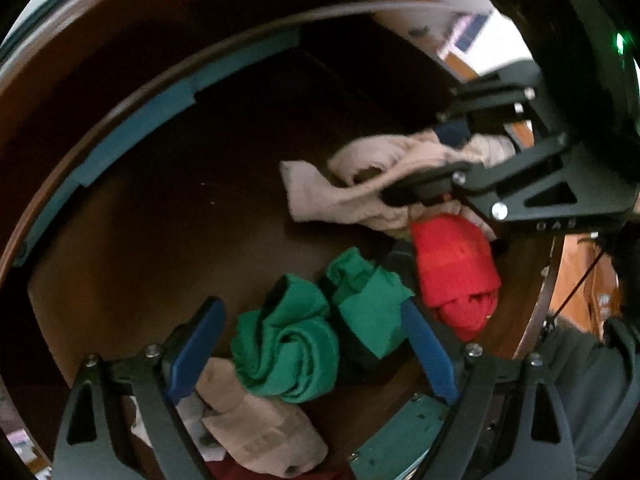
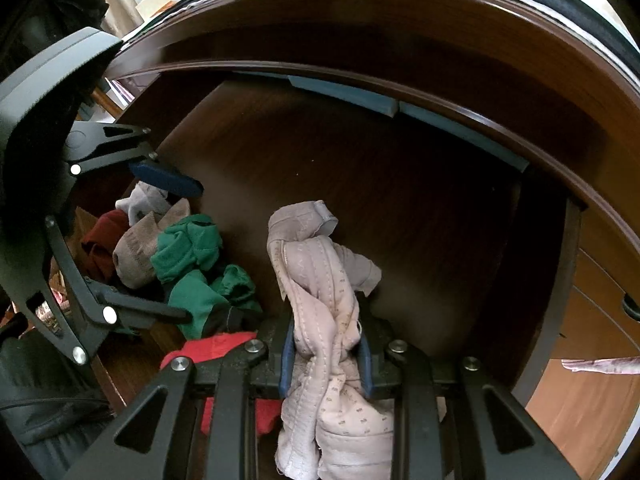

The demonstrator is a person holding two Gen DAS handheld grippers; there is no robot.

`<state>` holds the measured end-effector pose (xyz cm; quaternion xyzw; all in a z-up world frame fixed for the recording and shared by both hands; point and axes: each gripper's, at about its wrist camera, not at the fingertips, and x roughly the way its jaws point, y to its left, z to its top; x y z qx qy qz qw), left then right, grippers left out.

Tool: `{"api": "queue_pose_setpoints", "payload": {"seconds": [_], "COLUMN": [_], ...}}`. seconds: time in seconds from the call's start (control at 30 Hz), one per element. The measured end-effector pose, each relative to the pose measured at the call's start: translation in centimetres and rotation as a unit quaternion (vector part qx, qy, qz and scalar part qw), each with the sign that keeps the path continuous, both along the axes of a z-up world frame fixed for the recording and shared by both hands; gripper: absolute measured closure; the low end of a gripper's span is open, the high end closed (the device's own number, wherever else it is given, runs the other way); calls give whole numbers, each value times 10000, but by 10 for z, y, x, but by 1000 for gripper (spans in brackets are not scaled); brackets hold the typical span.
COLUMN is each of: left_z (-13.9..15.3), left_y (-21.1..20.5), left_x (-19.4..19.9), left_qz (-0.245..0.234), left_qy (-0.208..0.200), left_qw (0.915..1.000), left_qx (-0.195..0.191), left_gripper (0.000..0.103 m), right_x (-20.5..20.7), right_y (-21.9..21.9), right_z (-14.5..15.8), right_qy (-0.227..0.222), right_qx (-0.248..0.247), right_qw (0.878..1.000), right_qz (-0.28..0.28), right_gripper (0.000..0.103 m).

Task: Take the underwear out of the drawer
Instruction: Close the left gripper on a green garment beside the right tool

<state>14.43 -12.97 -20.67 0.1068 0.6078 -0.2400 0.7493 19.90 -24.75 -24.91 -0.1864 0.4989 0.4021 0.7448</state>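
Observation:
Both views look down into an open dark wooden drawer (image 1: 152, 208) (image 2: 380, 184). My right gripper (image 2: 325, 354) is shut on a pale beige pair of underwear (image 2: 320, 280), which bunches up between the blue pads and hangs below them. In the left wrist view the same underwear (image 1: 344, 192) trails from the right gripper (image 1: 404, 196) above the drawer floor. My left gripper (image 1: 312, 344) stands open and points down over a crumpled green garment (image 1: 296, 348) (image 2: 188, 248). The cloth lies between its blue fingers (image 1: 196, 352), with the right finger at its edge and the left one apart.
A red garment (image 1: 452, 272) (image 2: 216, 350) lies beside the green one. A beige sock (image 1: 260, 428) (image 2: 136, 252), a grey sock (image 2: 144, 200) and maroon cloth (image 2: 100, 248) are piled at the drawer's near end. Teal strips (image 1: 132, 128) line the drawer's far wall.

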Motion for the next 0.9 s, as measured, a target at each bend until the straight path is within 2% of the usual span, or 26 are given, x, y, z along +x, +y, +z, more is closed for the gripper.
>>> {"api": "queue_pose_setpoints", "payload": {"seconds": [0.33,0.5,0.57,0.6,0.63,0.8,0.9], "left_z": [-17,-20,-21,-20,-20,-14,-11], "left_y": [-13,-21,-19,-20,-22,-31,-35], "left_x": [19,31,29,25,23,15,9], "left_qz": [-252,-325,-402,-444,-509,-691,-658], "left_qy": [593,638,597,576,525,163,22], "left_qw": [9978,9973,9973,9972,9972,9975,9978], "left_qx": [-153,-132,-149,-147,-125,33,-2], "left_gripper": [26,31,47,58,64,76,79], "right_x": [3,5,6,6,7,9,9], "right_y": [2,4,4,4,4,2,-1], "right_z": [-4,-5,-5,-5,-5,-4,-2], "right_qy": [110,139,144,143,143,140,77], "right_qx": [-16,-39,-28,-26,-23,9,35], "right_qw": [9999,9999,9999,9999,9999,9999,10000], "right_qz": [43,60,48,41,34,-17,-48], "right_gripper": [76,76,76,76,75,75,76]}}
